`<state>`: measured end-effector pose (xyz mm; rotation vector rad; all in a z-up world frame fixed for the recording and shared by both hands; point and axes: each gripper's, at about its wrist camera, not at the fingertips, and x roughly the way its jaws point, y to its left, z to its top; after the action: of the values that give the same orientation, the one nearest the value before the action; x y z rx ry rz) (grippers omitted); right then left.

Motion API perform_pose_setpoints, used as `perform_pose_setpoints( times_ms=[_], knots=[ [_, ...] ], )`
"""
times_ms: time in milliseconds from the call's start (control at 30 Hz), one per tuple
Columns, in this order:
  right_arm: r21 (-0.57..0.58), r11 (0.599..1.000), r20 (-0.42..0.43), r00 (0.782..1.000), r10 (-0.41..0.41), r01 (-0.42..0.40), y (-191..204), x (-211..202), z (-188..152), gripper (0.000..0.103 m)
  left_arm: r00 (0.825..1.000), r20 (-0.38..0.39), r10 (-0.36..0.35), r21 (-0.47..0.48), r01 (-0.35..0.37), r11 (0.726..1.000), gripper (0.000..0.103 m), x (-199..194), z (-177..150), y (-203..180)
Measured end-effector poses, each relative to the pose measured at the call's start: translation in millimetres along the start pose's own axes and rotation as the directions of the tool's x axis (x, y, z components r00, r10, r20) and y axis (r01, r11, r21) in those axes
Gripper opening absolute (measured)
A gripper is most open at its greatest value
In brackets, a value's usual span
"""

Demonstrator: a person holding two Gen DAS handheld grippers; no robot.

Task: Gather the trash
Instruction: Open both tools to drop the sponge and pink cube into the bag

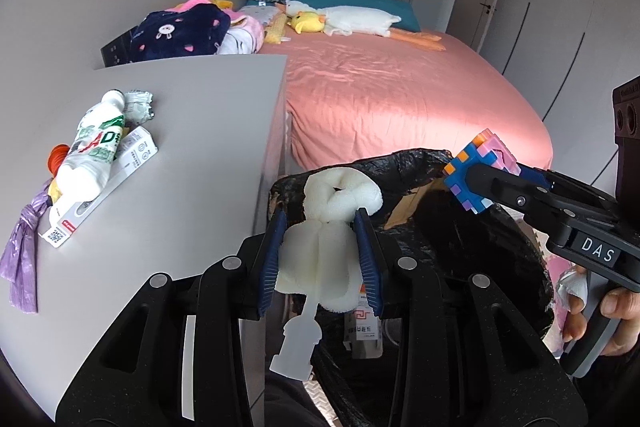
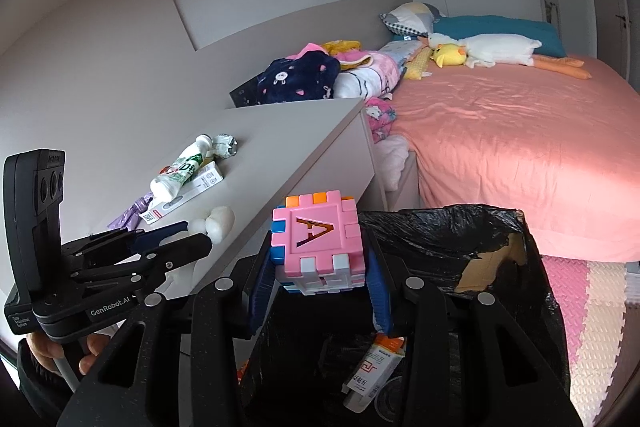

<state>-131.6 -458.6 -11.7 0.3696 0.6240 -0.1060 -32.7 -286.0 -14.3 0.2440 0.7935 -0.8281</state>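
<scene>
Left tongs [image 1: 320,251] are clamped on soft white foam piece [image 1: 336,211], light & squashy; right tongs [image 2: 316,267] clamp stiff puzzle cube [image 2: 316,243] by its flat sides. Bin bag [image 2: 460,227] lies just below both.

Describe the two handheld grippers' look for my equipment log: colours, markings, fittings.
Both are matte black linkage frames with silver pivot pins and ribbed blue finger pads. The left gripper carries "GenRobot.AI" lettering and an upright black camera block. The right gripper bears a "DAS" label and has a grey handle.
</scene>
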Motion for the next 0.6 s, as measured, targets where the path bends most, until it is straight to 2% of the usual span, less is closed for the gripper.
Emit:
perform_pose_setpoints(
  times_ms=[400, 433, 467, 500, 533, 567, 600],
  knots=[
    [0.057, 0.993, 0.025, 0.995, -0.101, 0.100, -38, -20, 0, 0.043, 0.995, -0.044, -0.087, 0.074, 0.090, 0.993, 0.036, 18, 5, -40],
    [0.056, 0.991, 0.022, 0.992, -0.123, 0.122, -40, -20, 1, 0.044, 0.993, -0.053, -0.104, 0.078, 0.108, 0.991, 0.044, 19, 6, -43],
    [0.057, 0.987, 0.023, 0.989, -0.149, 0.148, -42, -21, 1, 0.051, 0.990, -0.064, -0.126, 0.079, 0.130, 0.988, 0.069, 21, 7, -45],
    [0.068, 0.980, 0.036, 0.982, -0.188, 0.185, -44, -23, 1, 0.061, 0.989, -0.062, -0.133, 0.073, 0.137, 0.988, 0.085, 22, 7, -46],
    [0.077, 0.974, 0.055, 0.975, -0.217, 0.212, -46, -27, 0, 0.078, 0.989, -0.052, -0.140, 0.066, 0.143, 0.988, 0.097, 21, 8, -47],
    [0.082, 0.969, 0.075, 0.968, -0.240, 0.234, -47, -31, 0, 0.082, 0.986, -0.045, -0.160, 0.065, 0.163, 0.985, 0.097, 20, 8, -48],
    [0.083, 0.965, 0.084, 0.963, -0.256, 0.249, -49, -33, 0, 0.082, 0.984, -0.048, -0.173, 0.065, 0.176, 0.982, 0.097, 20, 8, -50]
  ],
)
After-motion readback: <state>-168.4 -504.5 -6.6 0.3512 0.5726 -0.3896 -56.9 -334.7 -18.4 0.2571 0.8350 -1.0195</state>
